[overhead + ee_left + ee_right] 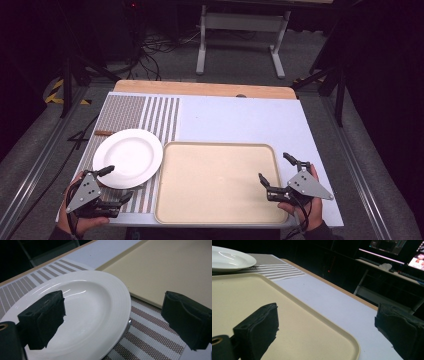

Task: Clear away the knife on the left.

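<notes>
A white plate (127, 157) rests on a striped placemat (130, 112) at the table's left. My left gripper (118, 183) stands open at the plate's near edge. In the left gripper view its jaws (112, 315) straddle the plate's rim (95, 305) without touching it. A beige tray (215, 182) lies empty in the middle, right beside the plate. My right gripper (274, 166) is open at the tray's right edge. In the right gripper view one jaw hangs over the tray (249, 302) and the other over the bare table, with nothing held by this gripper (327, 325).
A brown handle (102, 133) pokes out from under the plate's far left, and fork tines (254, 265) show beneath its rim. The pale blue tabletop (240, 120) stretches behind the tray, ending at a wooden strip (200, 88). Cables and a table frame stand on the floor beyond.
</notes>
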The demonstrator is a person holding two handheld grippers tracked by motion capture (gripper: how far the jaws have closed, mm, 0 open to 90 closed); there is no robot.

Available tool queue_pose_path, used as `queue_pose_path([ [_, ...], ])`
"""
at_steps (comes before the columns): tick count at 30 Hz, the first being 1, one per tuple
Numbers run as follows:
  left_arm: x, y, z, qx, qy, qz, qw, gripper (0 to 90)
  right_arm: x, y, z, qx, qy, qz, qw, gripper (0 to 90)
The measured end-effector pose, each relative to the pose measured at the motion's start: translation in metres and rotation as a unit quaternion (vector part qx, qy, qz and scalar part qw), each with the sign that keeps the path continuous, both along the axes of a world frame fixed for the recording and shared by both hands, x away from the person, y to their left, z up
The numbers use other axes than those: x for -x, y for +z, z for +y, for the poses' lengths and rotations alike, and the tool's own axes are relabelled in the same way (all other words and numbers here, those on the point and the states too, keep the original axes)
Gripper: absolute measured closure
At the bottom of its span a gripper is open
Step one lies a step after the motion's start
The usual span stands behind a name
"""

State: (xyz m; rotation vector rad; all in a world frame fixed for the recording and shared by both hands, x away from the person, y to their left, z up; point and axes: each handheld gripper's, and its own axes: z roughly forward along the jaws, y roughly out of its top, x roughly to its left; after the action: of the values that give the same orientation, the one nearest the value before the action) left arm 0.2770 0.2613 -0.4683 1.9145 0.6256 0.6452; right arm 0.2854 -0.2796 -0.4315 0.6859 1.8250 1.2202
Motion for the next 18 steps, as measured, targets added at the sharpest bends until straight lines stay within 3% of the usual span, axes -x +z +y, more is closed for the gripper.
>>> queue_pose_path([
  [8, 0.004, -0.002, 0.0, -0.01, 0.001, 0.003, 0.9999, 6.5, 0.003, 0.008, 0.0, -0.015, 0.011, -0.012, 0.9998, 6.2],
  [18, 0.013, 0.0, 0.009, -0.018, 0.017, 0.002, 0.9997, 6.0, -0.001, 0.01, 0.005, -0.011, 0.021, -0.02, 0.9995, 6.2],
])
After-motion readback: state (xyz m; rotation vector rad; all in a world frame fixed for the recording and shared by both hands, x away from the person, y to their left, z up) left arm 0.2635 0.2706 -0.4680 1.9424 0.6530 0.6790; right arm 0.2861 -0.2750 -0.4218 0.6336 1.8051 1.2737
